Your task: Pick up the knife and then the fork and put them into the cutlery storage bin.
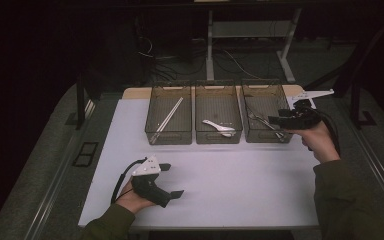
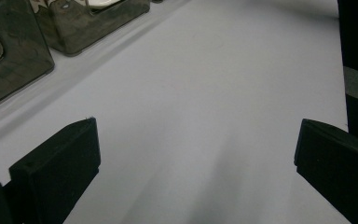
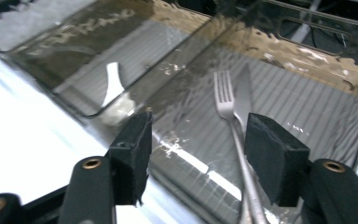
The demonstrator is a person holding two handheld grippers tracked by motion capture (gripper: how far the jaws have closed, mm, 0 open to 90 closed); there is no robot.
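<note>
White table (image 1: 240, 185) carries three smoky bins (image 1: 218, 114); dark room beyond.

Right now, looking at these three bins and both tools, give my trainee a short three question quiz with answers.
1. True or false: the left tool is open above bare table.
2. Which bin holds the white spoon: A left, B middle, C right?
3. Fill in: the right tool hangs open over the bin with a knife and a ____.

Key: 1 true. 2 B. 3 fork.
</note>
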